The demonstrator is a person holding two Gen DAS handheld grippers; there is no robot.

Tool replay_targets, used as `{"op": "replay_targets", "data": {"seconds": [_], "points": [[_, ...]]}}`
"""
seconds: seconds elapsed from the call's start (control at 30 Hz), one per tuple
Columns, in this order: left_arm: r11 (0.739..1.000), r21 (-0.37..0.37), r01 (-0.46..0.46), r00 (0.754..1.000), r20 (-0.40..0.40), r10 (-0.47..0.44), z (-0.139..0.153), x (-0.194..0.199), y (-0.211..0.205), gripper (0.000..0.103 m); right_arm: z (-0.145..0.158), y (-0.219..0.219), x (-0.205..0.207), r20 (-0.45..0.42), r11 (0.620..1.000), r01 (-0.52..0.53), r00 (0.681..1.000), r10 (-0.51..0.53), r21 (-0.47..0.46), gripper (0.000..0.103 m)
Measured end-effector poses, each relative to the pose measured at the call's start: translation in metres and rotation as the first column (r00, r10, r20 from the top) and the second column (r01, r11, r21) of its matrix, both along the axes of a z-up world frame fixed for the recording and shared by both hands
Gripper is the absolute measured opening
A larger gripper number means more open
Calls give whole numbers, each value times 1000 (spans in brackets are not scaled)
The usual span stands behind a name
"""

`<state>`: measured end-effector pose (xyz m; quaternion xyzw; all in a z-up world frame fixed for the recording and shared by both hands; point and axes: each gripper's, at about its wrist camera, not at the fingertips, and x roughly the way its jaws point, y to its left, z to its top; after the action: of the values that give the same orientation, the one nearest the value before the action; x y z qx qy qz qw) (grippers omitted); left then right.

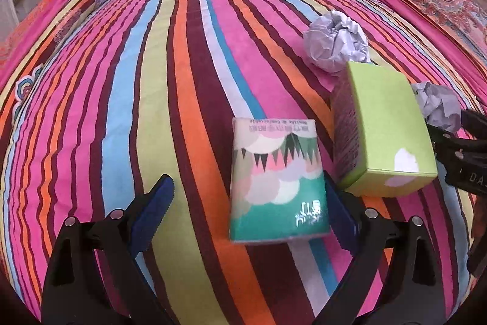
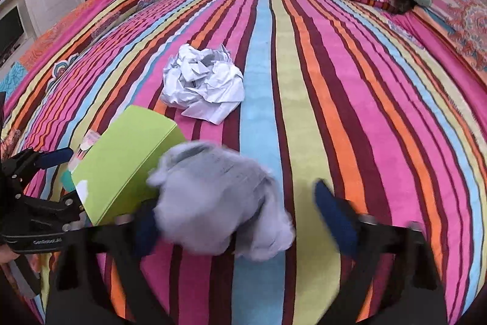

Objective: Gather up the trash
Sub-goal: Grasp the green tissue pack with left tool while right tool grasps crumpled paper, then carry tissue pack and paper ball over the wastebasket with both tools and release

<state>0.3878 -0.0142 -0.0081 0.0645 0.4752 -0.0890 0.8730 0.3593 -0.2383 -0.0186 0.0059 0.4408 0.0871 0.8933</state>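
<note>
Green box (image 1: 383,130) crowding both paper balls, striped bedspread (image 1: 137,111) leftward open

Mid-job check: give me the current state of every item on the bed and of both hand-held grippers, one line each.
Tissue pack: flat on the bed, between the open fingers.
Green box: on the bed, closed, tilted.
Near paper ball: crumpled, between the right fingers, blurred.
Far paper ball: crumpled, lying free.
Left hand-held gripper: open, straddling the tissue pack.
Right hand-held gripper: around the near paper ball; grip unclear.
</note>
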Motion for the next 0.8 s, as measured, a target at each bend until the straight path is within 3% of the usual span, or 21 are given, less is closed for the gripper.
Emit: {"op": "replay_targets", "data": {"seconds": [0.03, 0.07, 0.13, 0.2, 0.47, 0.8], "points": [[1000, -3, -1, 1000, -6, 1, -1, 1, 0, 87, -1, -1, -1, -5, 1000, 1, 1000, -1, 9, 58], [1000, -5, 2, 1000, -2, -2, 0, 0, -1, 84, -1, -2, -3, -11, 1000, 3, 1000, -2, 12, 57], [1000, -5, 5, 1000, 13, -5, 2, -4, -1, 63, -3, -3, -6, -13, 1000, 3, 1000, -3, 15, 54], [1000, -12, -3, 1000, 15, 3, 5, -6, 0, 50, -3, -3, -10, -13, 1000, 19, 1000, -19, 19, 53], [998, -61, -36, 999, 19, 37, 16, -31, 13, 50, 3, -17, -43, -25, 991, 111, 994, -109, 71, 52], [992, -111, -55, 998, 22, 58, 32, -99, 25, 50, 13, -36, -90, -45, 965, 208, 978, -203, 163, 52]]}}
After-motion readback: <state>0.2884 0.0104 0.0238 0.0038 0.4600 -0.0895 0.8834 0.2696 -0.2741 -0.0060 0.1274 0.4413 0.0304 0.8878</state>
